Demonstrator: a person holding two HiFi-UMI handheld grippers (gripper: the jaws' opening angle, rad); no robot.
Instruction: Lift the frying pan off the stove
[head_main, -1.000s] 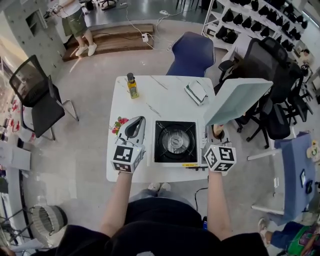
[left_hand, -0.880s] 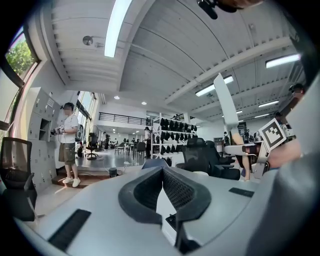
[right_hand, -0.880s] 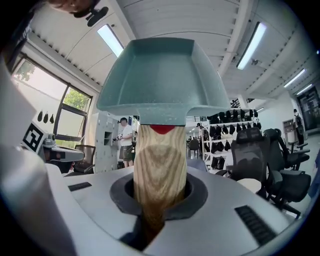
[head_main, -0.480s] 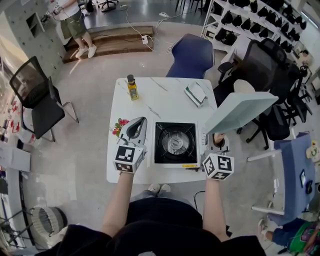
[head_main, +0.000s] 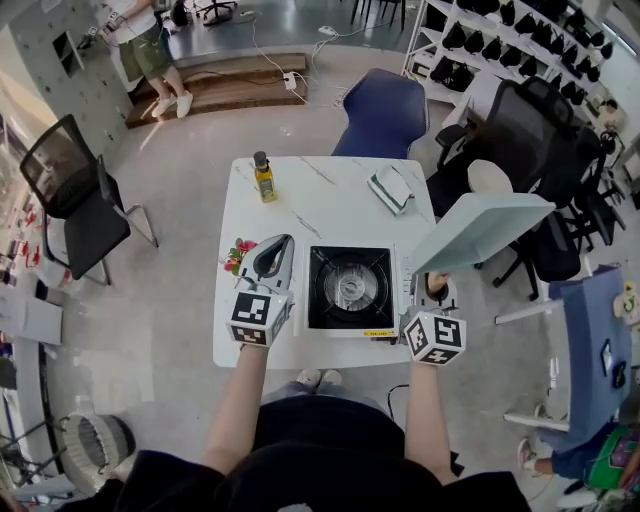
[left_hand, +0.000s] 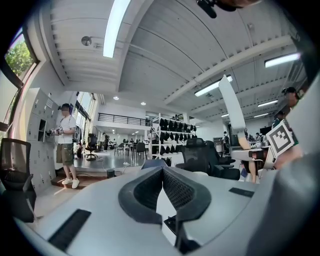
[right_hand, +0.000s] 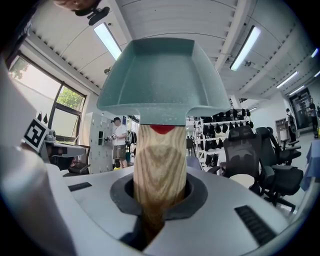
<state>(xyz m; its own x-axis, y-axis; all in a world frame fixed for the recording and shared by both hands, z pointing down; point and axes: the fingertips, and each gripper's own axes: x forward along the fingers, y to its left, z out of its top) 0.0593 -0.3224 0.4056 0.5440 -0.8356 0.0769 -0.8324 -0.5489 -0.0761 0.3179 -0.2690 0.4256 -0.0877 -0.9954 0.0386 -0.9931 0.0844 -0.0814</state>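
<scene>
Counter (head_main: 300, 200) holds the stove (head_main: 350, 287); the frying pan (head_main: 480, 230) hangs tilted to its right, handle (right_hand: 160, 160) clamped in your right hand-held gripper (head_main: 433, 295), left hand-held gripper (head_main: 272, 255) closed and empty, so the lift looks done, and next you steady it.

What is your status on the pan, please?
Right hand-held gripper shut on pan handle. Pan off stove, held up to its right. Left hand-held gripper shut, empty, beside stove. Nothing in the way.
</scene>
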